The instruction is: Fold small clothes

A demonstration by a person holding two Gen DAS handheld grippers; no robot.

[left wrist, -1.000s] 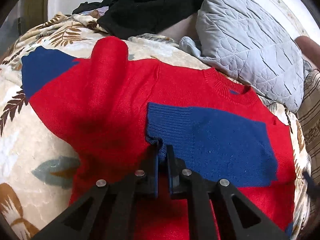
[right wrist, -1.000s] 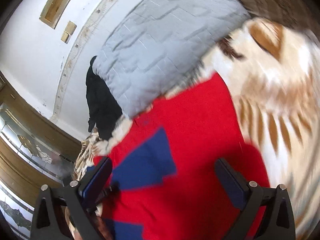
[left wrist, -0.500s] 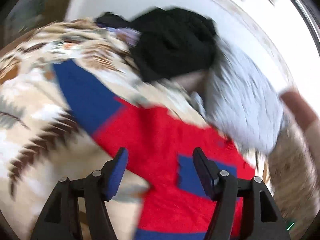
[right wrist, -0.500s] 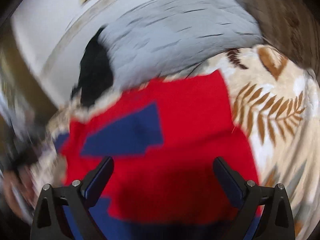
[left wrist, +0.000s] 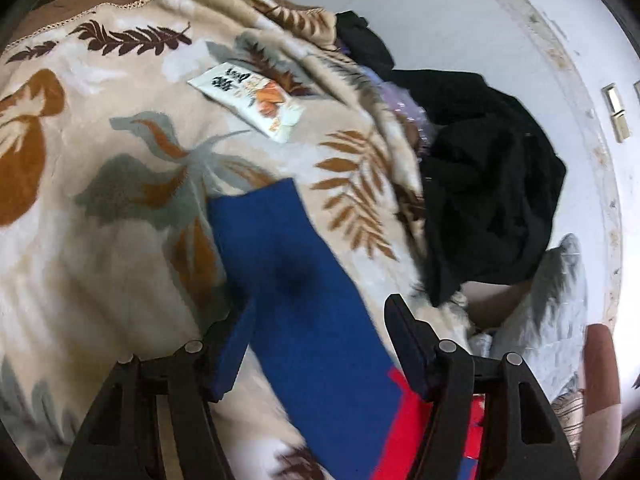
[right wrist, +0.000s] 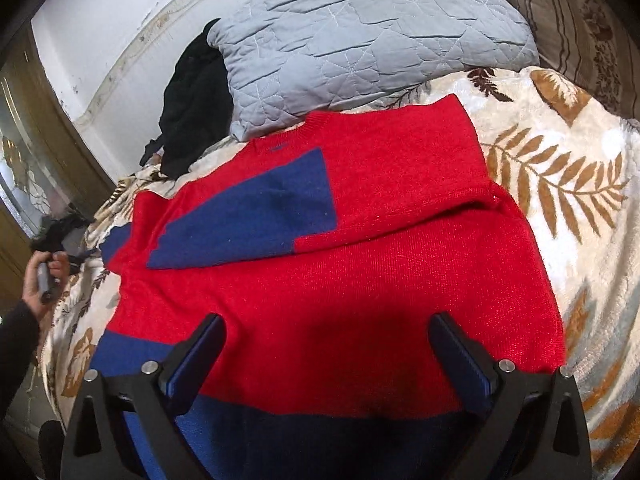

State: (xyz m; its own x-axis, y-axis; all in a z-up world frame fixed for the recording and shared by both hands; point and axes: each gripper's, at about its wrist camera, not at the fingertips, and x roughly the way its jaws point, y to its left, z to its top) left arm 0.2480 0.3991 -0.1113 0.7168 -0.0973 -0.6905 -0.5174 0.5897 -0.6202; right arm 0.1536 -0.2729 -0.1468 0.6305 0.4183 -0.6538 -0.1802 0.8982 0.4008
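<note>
A red and blue knit sweater [right wrist: 360, 272] lies flat on the leaf-print blanket [right wrist: 560, 168]. One blue-cuffed sleeve [right wrist: 256, 216] is folded across its chest. The other blue sleeve [left wrist: 304, 280] lies stretched out on the blanket in the left wrist view. My left gripper [left wrist: 320, 340] is open and empty, hovering over that outstretched sleeve. My right gripper [right wrist: 328, 360] is open and empty above the sweater's lower body, near the blue hem band [right wrist: 320, 440].
A grey quilted pillow [right wrist: 360, 40] lies behind the sweater's collar. A heap of black clothes [left wrist: 488, 184] sits by the white wall. A small printed packet [left wrist: 248, 100] lies on the blanket. The person's left hand [right wrist: 44, 276] shows at the bed's left side.
My left gripper let go of the folded sleeve's cuff, opened, and swung left to the outstretched sleeve. My right gripper stayed open and pulled back toward the hem.
</note>
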